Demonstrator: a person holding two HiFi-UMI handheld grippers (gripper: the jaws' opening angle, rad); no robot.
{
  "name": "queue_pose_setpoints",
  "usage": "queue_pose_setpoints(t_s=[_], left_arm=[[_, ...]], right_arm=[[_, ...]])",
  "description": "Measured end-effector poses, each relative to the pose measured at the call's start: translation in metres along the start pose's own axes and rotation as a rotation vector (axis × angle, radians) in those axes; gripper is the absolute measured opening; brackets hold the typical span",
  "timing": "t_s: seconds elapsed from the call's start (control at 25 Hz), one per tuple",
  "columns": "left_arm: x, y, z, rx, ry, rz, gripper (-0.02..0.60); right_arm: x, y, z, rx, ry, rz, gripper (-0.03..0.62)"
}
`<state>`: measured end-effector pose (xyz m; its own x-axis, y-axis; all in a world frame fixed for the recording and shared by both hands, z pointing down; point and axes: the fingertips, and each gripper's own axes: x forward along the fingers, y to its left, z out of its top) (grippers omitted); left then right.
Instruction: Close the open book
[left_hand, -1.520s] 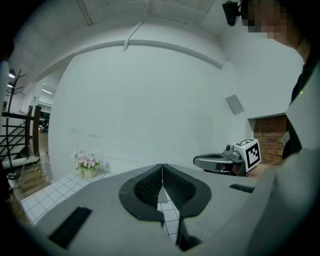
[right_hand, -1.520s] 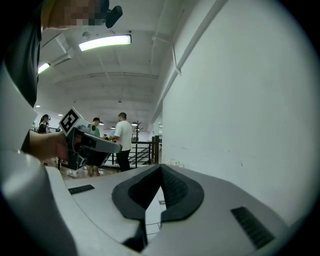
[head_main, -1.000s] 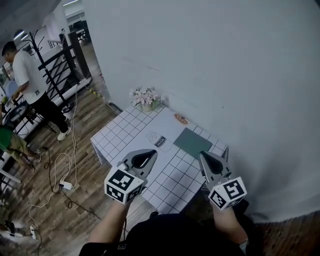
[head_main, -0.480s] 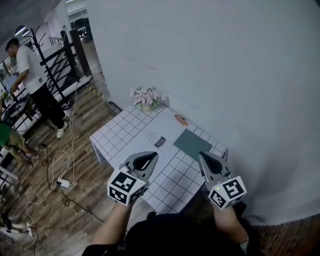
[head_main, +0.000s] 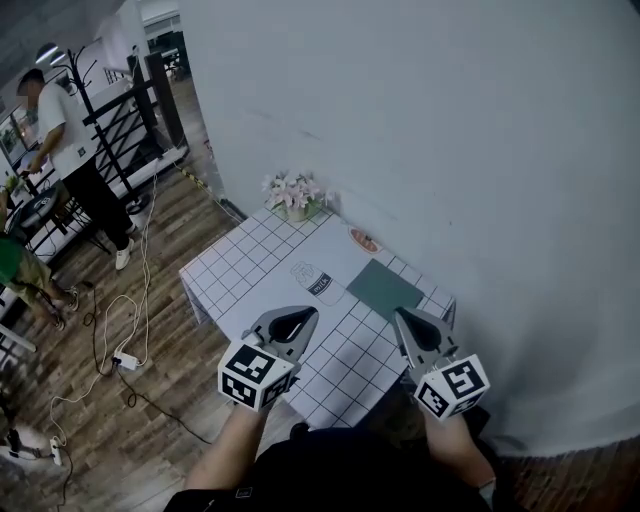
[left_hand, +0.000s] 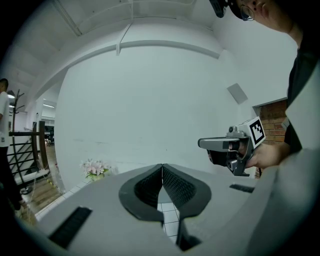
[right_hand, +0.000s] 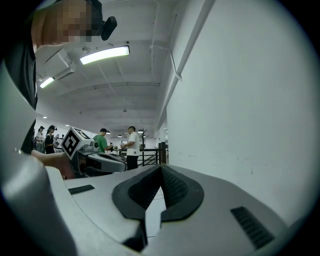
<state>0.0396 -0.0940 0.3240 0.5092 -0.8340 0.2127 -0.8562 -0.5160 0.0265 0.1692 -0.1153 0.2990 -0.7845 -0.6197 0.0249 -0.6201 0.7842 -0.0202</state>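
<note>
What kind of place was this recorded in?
Probably an indoor lab or workshop staged for recording. A small table with a grid-pattern cloth stands against a bare white wall. A power strip lies on the wood floor, and a person works by a black railing.

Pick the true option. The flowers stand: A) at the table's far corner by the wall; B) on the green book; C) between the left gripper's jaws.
A: in the head view the flowers stand at the far corner of the table, against the wall and apart from the green book.
</note>
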Motion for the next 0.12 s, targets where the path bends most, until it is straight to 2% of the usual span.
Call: queue_pose_setpoints(t_s=[0.12], left_arm=[[0.0045,-0.0007,0.0002,-0.004,0.000,0.002,0.009]], right_arm=[[0.0002,-0.0030,-0.0023,0.007,0.001,0.010,0.003]])
